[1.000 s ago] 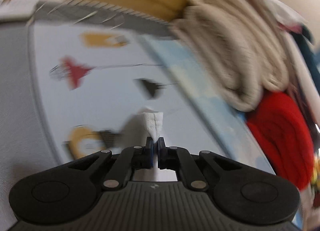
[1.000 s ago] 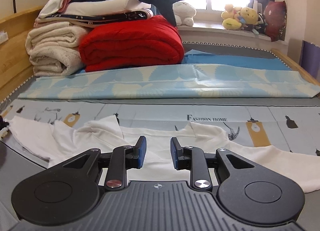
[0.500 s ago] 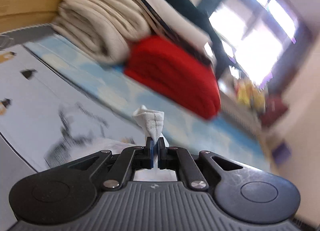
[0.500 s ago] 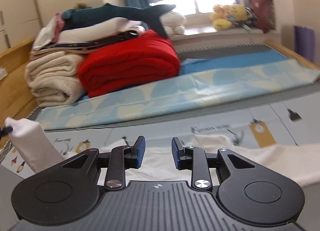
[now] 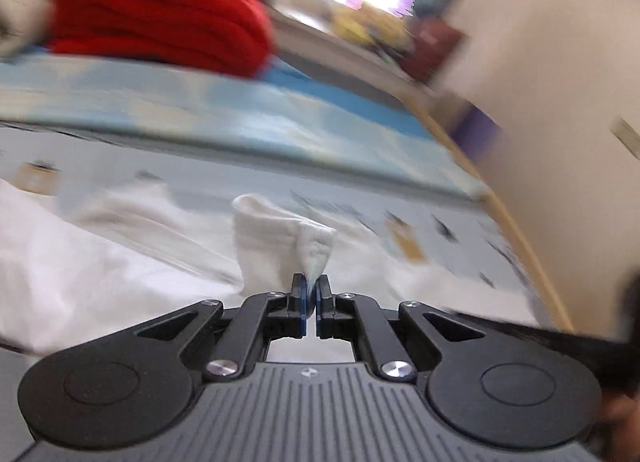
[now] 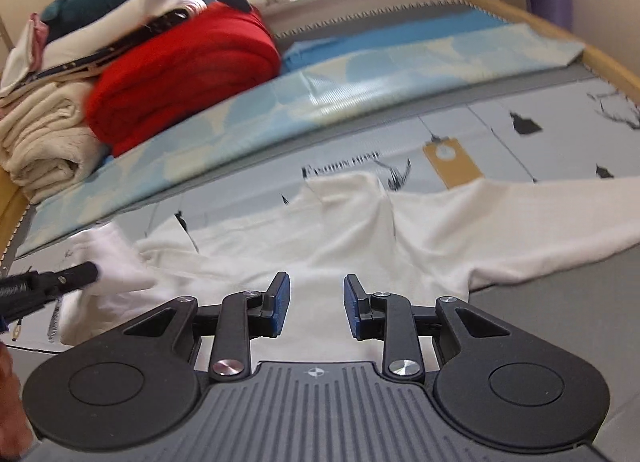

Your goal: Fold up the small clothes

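The left gripper (image 5: 311, 290) is clamped on a ribbed white cuff (image 5: 314, 250), the end of a sleeve of the white top (image 6: 360, 229) that lies spread on the printed sheet (image 6: 520, 133); the right gripper (image 6: 317, 304) hangs above the body of the top with its jaws apart, holding nothing. The step in hand looks like bringing that sleeve across the chest. To do it well, keep the cuff pinched, carry it low so the soft cloth drapes instead of twisting, and lay it flat before letting go; the free gripper could press the body down near the shoulder so the whole top does not drag. The fabric is thin, limp knit, wrinkling into soft ridges, with a tighter ribbed band at the cuff. Behind lie a thick red blanket (image 6: 180, 73), rolled in folds, and cream towels (image 6: 40, 137), nubbly and stacked.
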A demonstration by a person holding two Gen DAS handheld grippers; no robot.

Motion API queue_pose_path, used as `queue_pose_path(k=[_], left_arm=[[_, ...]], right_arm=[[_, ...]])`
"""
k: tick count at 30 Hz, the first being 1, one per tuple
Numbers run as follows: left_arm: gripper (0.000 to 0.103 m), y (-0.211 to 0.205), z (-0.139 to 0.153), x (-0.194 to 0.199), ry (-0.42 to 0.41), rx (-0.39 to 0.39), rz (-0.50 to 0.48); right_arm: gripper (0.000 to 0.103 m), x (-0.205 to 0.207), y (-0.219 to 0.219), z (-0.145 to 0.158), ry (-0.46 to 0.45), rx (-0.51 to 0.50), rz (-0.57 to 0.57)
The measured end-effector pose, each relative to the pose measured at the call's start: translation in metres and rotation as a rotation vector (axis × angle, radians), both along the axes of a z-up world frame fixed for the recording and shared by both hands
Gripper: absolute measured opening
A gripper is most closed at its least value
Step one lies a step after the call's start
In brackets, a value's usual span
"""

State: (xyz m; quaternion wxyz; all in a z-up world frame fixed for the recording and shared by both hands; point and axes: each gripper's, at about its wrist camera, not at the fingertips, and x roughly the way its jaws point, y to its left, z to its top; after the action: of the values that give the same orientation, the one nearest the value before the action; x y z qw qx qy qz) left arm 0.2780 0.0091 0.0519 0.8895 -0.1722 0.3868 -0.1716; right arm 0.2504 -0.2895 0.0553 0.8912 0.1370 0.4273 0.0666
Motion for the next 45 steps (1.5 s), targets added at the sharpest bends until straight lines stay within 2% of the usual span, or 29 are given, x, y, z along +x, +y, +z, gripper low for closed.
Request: queue_pose_path(k=[1,2,4,7,9,11,13,15,18,24,28,31,36,40,43,45], left_arm=[[0.01,-0.004,-0.005,0.004,0.042,-0.012,-0.057],[0.01,-0.003,-0.007,0.006,0.057,-0.008,-0.068],[0.01,0.013,-0.007,0.008,0.042,0.019,-0.011],[0.01,0.06,-0.002,0.017,0.045,-0.025,0.107],[0.01,0.094,0.004,0.023,0.036,-0.052,0.18],[0.01,0.115,0.01,0.026,0.041,-0.079,0.195],[0.01,0.13,0.01,0.026,0.044,-0.059,0.181],[0.01,0.142,0.011,0.028,0.05,-0.017,0.195],[0.01,0.165,0.004,0.028,0.086,-0.009,0.238],[0.01,0.201,0.005,0.027,0.102,0.026,0.317],[0.01,0.216,0.007,0.026,0.1,0.037,0.344],[0.01,0.223,0.006,0.025,0.113,0.039,0.358],[0.01,0.229,0.006,0.023,0.118,0.05,0.369],[0.01,0.231,0.005,0.025,0.12,0.054,0.375],[0.01,0.228,0.004,0.027,0.126,0.055,0.375],[0.01,0.223,0.004,0.027,0.126,0.06,0.37]], right_arm=[[0.031,0.002,0.0,-0.005,0.016,0.004,-0.002],[0.031,0.004,0.001,-0.01,0.037,0.019,-0.005],[0.031,0.011,0.002,-0.02,0.087,0.056,-0.008],[0.031,0.024,0.008,-0.035,0.159,0.122,-0.017],[0.031,0.033,0.015,-0.044,0.173,0.13,-0.014],[0.031,0.043,0.022,-0.055,0.19,0.128,-0.014],[0.031,0.051,0.026,-0.07,0.245,0.146,-0.019],[0.031,0.056,0.03,-0.085,0.317,0.212,-0.02],[0.031,0.059,0.031,-0.098,0.385,0.339,-0.051],[0.032,0.065,0.034,-0.084,0.314,0.393,-0.103],[0.041,0.071,0.045,-0.078,0.29,0.365,-0.06],[0.042,0.077,0.051,-0.079,0.287,0.389,-0.03],[0.042,0.082,0.067,-0.081,0.314,0.366,0.012],[0.042,0.081,0.068,-0.067,0.273,0.385,0.029],[0.044,0.081,0.073,-0.06,0.257,0.353,0.061],[0.046,0.082,0.079,-0.062,0.283,0.292,0.091]])
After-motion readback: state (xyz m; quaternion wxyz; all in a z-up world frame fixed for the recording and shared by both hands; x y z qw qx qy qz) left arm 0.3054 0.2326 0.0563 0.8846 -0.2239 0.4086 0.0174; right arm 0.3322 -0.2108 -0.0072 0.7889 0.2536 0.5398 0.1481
